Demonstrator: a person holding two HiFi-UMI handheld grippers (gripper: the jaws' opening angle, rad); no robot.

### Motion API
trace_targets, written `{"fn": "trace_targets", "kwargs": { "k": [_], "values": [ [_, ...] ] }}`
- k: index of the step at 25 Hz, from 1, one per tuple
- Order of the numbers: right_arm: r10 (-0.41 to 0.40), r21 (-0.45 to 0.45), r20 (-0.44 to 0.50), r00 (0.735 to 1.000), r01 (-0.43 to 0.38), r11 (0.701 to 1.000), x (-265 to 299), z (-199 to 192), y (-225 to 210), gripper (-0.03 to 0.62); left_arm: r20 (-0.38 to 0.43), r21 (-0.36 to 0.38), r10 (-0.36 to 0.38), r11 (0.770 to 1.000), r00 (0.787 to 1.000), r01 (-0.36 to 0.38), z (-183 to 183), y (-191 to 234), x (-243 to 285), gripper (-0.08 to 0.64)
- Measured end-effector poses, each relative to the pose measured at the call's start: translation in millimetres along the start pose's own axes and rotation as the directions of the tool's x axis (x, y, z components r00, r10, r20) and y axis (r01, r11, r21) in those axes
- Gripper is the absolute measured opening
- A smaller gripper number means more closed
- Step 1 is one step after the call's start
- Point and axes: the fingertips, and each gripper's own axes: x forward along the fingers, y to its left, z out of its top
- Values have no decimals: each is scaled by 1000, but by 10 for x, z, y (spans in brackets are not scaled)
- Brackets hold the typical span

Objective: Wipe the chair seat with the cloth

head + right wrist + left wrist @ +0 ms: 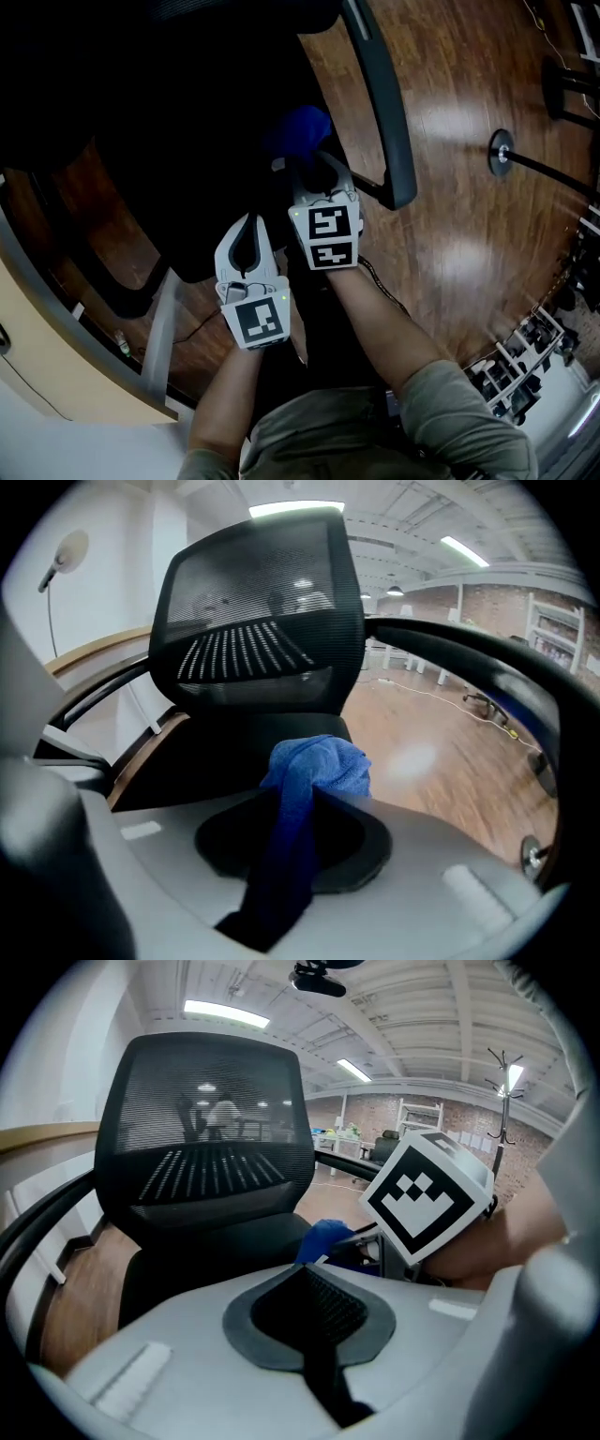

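The left gripper (308, 1266) hangs at the front edge of the seat (234, 742), jaws pressed together on nothing. Just beside it and further over the seat, the right gripper (309, 794) pinches the blue cloth (317, 766), which bunches past the jaw tips above the seat; whether it touches the seat I cannot tell. Behind the seat rises the mesh backrest (258, 621). An armrest (386, 103) runs along the seat's right side, with wood floor (469, 206) beyond.
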Motion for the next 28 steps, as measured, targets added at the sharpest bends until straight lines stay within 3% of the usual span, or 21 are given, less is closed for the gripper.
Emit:
{"fn": "trace_targets", "kwargs": {
  "k": [7,14,22,28],
  "values": [
    [-107,157,-26,994,110,982,-65,-258,-625,84,-8,49,-76,996,997,77,53,-446,215,5],
    [-94,235,-81,992,111,966,31,-501,-694,83,-37,44,-89,995,995,91,-89,-648,372,5],
    [-87,187,-113,990,107,977,99,-645,-655,83,-48,2,-62,998,997,63,-199,-534,350,5],
    [-117,130,-80,990,126,983,12,-403,-537,83,-23,-48,23,999,999,-24,-181,-102,65,5]
  ]
}}
